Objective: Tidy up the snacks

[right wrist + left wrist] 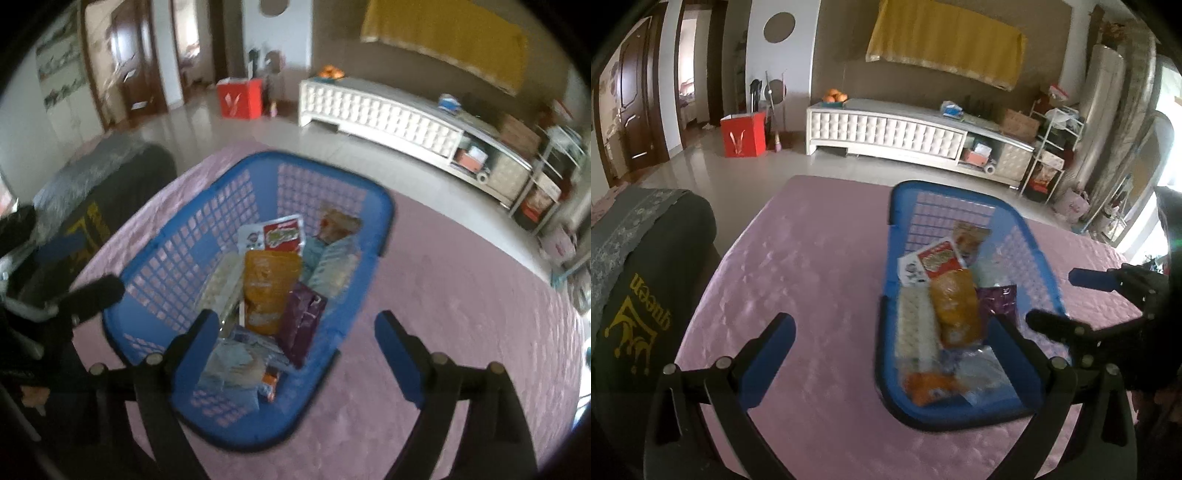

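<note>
A blue plastic basket (1039, 254) stands on a pink quilted table (812, 258). It holds several snack packets, among them an orange one (955, 310), a red-and-white one (938, 262) and a purple one (999, 301). My left gripper (897, 332) is open and empty, its right finger over the basket's near end. My right gripper (295, 336) is open and empty over the basket's (162, 258) near right rim, above the orange packet (267, 291) and purple packet (301, 321). Each gripper shows at the edge of the other's view.
A dark cushioned chair back (646, 277) with gold "queen" lettering stands at the table's left edge. Beyond the table lie a tiled floor, a white low cabinet (886, 129) and a red box (743, 134).
</note>
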A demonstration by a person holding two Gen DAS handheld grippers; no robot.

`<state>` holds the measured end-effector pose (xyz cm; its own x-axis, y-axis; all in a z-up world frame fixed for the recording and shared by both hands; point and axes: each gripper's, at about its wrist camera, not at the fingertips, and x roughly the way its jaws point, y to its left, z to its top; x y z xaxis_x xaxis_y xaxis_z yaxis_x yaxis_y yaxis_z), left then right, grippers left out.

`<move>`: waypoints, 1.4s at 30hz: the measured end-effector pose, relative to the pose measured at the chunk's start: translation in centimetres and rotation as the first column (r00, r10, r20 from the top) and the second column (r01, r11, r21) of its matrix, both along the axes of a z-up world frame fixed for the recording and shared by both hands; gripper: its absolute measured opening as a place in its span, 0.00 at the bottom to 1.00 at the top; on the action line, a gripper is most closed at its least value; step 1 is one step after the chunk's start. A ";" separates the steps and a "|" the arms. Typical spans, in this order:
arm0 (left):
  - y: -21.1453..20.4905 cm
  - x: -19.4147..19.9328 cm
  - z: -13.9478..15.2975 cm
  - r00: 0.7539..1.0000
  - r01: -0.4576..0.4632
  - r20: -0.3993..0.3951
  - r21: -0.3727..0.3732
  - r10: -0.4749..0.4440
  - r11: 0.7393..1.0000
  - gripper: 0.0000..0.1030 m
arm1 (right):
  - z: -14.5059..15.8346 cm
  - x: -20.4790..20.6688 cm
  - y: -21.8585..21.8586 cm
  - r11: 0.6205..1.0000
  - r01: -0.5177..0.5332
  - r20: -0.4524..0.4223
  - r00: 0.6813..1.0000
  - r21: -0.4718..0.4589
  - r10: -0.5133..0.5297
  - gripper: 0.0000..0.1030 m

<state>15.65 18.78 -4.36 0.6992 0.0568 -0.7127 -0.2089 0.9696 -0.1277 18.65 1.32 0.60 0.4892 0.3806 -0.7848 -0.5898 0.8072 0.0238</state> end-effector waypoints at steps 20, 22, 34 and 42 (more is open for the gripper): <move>-12.1 -12.7 6.3 0.978 0.068 0.186 0.160 -0.097 0.985 1.00 | 5.7 -15.3 -11.8 0.968 0.223 0.237 0.940 0.117 -0.245 1.00; -12.7 -13.8 6.7 0.973 0.078 0.204 0.145 -0.107 0.986 1.00 | 6.0 -16.1 -12.7 0.959 0.227 0.214 0.941 0.171 -0.261 1.00; -16.3 -16.8 7.3 0.951 0.151 0.245 0.158 -0.187 0.976 1.00 | 6.5 -19.0 -13.8 0.943 0.273 0.262 0.912 0.193 -0.317 1.00; -17.1 -17.5 7.2 0.949 0.166 0.240 0.165 -0.203 0.972 1.00 | 6.7 -20.0 -14.3 0.934 0.285 0.256 0.907 0.214 -0.335 1.00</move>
<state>-1.83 1.72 2.84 0.8635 -0.0029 -0.5043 -0.0036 0.9999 -0.0119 -1.37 -13.01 7.27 0.7962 0.2869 -0.5327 -0.3124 0.9489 0.0441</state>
